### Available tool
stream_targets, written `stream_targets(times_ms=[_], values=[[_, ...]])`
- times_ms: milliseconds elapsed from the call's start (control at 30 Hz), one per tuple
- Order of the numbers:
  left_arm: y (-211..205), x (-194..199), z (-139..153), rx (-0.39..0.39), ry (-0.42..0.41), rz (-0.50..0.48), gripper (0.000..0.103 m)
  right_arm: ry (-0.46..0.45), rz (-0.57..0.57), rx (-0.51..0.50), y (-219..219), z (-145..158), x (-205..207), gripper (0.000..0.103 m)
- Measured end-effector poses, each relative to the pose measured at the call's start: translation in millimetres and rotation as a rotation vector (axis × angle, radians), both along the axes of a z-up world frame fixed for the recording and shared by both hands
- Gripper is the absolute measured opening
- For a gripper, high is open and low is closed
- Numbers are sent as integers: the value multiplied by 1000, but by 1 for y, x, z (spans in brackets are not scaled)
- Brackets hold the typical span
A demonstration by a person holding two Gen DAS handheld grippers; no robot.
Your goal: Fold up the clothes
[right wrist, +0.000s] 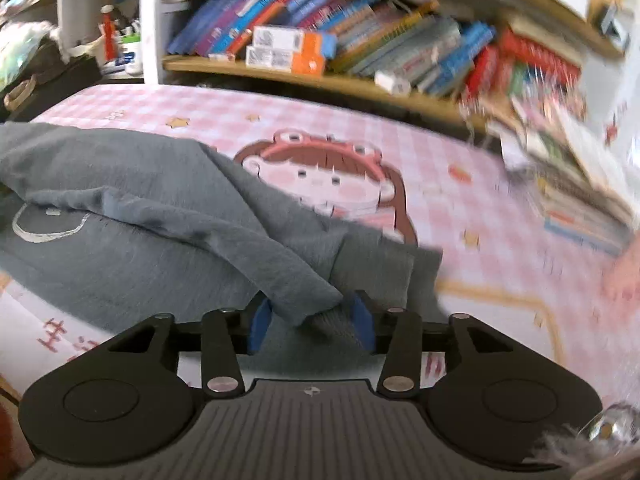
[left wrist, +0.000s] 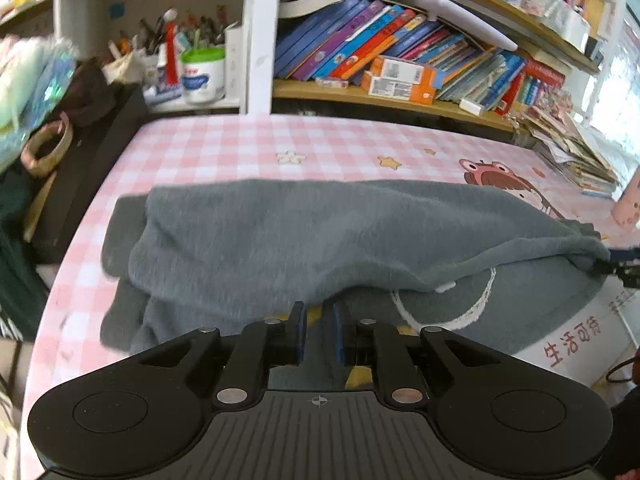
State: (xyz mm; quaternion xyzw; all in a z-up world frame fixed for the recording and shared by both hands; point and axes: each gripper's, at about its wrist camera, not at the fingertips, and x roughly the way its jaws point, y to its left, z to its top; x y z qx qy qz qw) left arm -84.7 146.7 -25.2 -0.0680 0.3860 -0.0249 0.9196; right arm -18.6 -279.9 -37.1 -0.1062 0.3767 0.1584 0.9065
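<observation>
The grey garment [left wrist: 304, 236] lies across the pink checked desk [left wrist: 224, 140], in front of the shelves of books [left wrist: 384, 56]. Its far half is already flopped over toward the near edge, so this looks like the end of a lengthwise fold, with the top layer being laid down on the lower one. The white looped print [left wrist: 448, 308] on the bottom layer peeks out from under the fold, so the edges aren't lined up all that neatly.

The left tongs [left wrist: 320, 332] sit right at the near edge of the cloth, jaws only a narrow gap apart and nothing visibly pinched between them, so that corner seems let go. The right tongs [right wrist: 312, 316] are at the other end, jaws clearly spread, with a bunched corner of the garment lying loose between the blue pads [right wrist: 258, 326] rather than squeezed. Holding both ends probably kept the fold line straight; dropping them leaves the layer where it landed
</observation>
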Motion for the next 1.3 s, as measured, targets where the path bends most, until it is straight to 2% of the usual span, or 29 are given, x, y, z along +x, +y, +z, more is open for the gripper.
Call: stream_targets(times_ms=[100, 233, 300, 467, 567, 700, 767, 833, 1000, 1167, 1200, 1300], values=[[10, -9, -3, -63, 9, 68, 21, 61, -45, 26, -6, 1, -4, 49], [27, -19, -5, -222, -20, 174, 21, 166, -131, 142, -19, 8, -5, 52], [35, -21, -7, -309, -31, 227, 21, 222, -206, 294, -32, 13, -2, 53], [52, -20, -19, -500, -31, 353, 21, 373, -453, 759, -66, 10, 8, 60], [60, -21, -26, -588, -36, 415, 22, 464, -569, 924, -70, -6, 13, 60], [68, -23, -33, -658, -40, 484, 24, 526, -674, 966, -70, -21, 20, 55], [69, -24, -35, -679, -48, 503, 24, 537, -714, 985, -71, -26, 24, 45], [71, -24, -38, -700, -52, 521, 24, 521, -738, 1005, -73, -27, 31, 34], [73, -22, -47, -804, -48, 576, 25, 463, -710, 951, -70, -17, 44, 29], [77, -19, -54, -881, -31, 626, 35, 423, -742, 903, -74, -22, 38, 13], [78, -18, -55, -893, -26, 638, 40, 407, -751, 895, -76, -22, 36, 13], [82, -14, -59, -899, -8, 677, 44, 370, -748, 860, -76, -19, 35, 13]])
